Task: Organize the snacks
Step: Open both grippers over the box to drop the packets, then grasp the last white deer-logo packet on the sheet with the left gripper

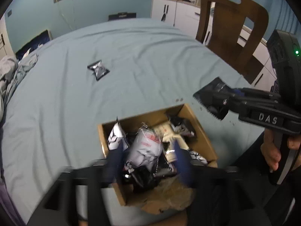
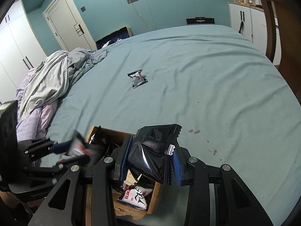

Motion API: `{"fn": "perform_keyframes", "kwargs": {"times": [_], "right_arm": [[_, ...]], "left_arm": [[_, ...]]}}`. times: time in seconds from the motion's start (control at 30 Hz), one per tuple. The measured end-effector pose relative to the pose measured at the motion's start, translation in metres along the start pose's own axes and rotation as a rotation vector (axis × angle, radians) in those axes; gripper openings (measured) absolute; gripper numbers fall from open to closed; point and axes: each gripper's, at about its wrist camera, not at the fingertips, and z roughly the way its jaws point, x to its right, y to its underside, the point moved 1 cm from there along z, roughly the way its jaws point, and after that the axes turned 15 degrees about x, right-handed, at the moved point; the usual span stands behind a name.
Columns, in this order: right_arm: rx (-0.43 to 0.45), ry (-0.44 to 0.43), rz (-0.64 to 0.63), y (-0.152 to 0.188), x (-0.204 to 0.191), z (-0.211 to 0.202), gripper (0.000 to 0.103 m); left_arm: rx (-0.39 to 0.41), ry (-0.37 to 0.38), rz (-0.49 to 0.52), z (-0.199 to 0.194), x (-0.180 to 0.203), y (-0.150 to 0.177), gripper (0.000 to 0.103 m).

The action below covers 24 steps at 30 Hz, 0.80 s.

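Snack packets in black, white and red foil fill an open brown cardboard box [image 1: 202, 131] that sits on the blue-grey bedsheet [image 1: 131, 56], low and centre in the left wrist view. Among them a white packet with red print [image 1: 144, 148] stands tallest in the middle, with a black-and-white one [image 1: 115, 136] leaning at the box's left wall. The left gripper [image 1: 150, 162] hangs directly over this heap, its blue-padded fingers [image 1: 183, 162] spread wide to either side of the white packet; the blur makes it hard to tell whether they touch it. In the right wrist view that same gripper [image 2: 79, 150] appears at lower left, smeared by motion, with a red-and-white wrapper between or just under its tips.

The right gripper [image 2: 150, 162] is pinching a crumpled glossy black foil packet [image 2: 156, 150] with a serrated edge, its blue pads [image 2: 176, 165] pressed against both sides, held above the box's near corner. Seen from the left wrist camera, it [image 1: 210, 101] enters from the right edge, and a hand [image 1: 270, 150] grips its handle.

One more small black-and-silver packet [image 2: 138, 79] lies alone on the sheet, well apart from the box, towards the upper middle. Rumpled grey and lilac bedding [image 2: 47, 86] is piled at the left. A brown wooden chair [image 1: 233, 30] stands at the upper right, with white cabinets [image 1: 180, 13] and a teal wall [image 2: 112, 5] behind.
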Motion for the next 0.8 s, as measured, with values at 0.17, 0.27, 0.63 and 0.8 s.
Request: {"fn": "perform_keyframes", "kwargs": {"times": [0.17,0.27,0.63,0.8], "right_arm": [[-0.006,-0.016,-0.013,0.002,-0.002,0.001,0.037],[-0.014,-0.032,-0.03,0.004,-0.006,0.002,0.037],[-0.128,-0.094,-0.197,0.017,-0.047,0.018,0.043],[-0.21,-0.065,-0.165,0.01,-0.043,0.028,0.074]], "left_arm": [[0.085,-0.169,0.004,-0.011,-0.015,-0.006,0.096],[0.107,-0.237,-0.052,-0.017,-0.032,-0.007,0.096],[0.106,-0.365,-0.053,-0.012,-0.055,-0.008,0.096],[0.105,-0.378,-0.059,-0.014,-0.058,-0.006,0.096]]}}
